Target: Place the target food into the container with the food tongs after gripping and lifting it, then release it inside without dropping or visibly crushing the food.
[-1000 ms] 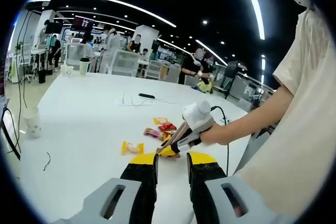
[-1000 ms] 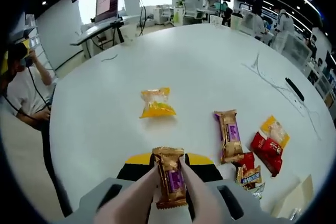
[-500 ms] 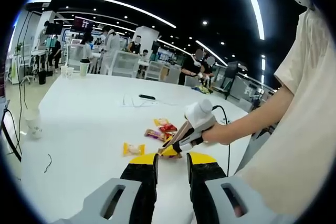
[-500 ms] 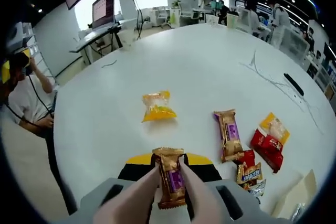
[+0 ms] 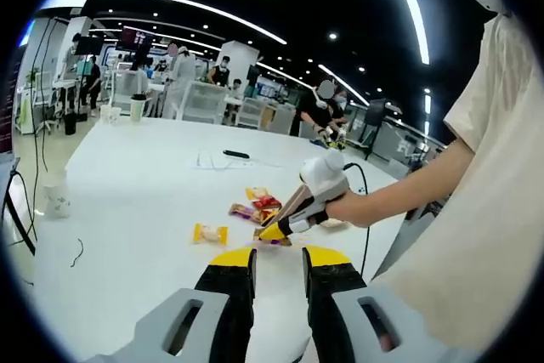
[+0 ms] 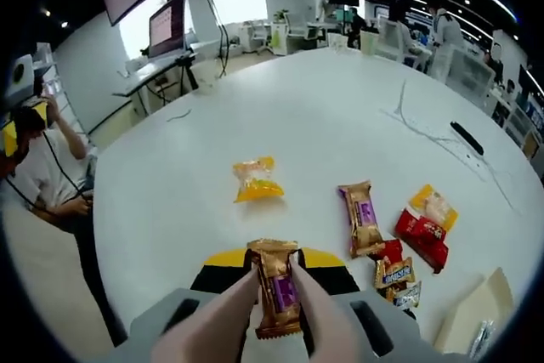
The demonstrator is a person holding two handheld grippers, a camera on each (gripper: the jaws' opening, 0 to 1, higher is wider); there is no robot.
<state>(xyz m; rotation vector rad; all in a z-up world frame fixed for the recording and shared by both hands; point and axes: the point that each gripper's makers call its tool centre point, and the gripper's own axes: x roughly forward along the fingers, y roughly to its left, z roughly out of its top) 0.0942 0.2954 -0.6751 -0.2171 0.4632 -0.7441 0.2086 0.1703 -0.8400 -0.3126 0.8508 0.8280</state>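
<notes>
Since a second ago the right gripper [image 5: 270,234] has risen off the table with the snack bar, and the packets on the table look smaller in the right gripper view. In the left gripper view, the left gripper [image 5: 279,271] points forward over the white table [image 5: 136,201], its two black, yellow-tipped jaws standing apart with nothing between them. Just beyond them a person's hand [image 5: 344,207] holds the right gripper above the tabletop. A yellow packet [image 5: 209,233] lies to the left on the table, and a small cluster of wrappers [image 5: 255,205] lies farther off. In the right gripper view, pink tongs [image 6: 319,316] run forward from the right gripper [image 6: 274,282] and are clamped on a brown snack bar [image 6: 274,286] with a purple label, held upright above the table [image 6: 170,176]. Beyond it lie the yellow packet [image 6: 255,180], a second brown bar [image 6: 360,217], a red packet [image 6: 420,235] and an orange packet [image 6: 433,207]. At the near right edge sits a pale container [image 6: 476,316].
</notes>
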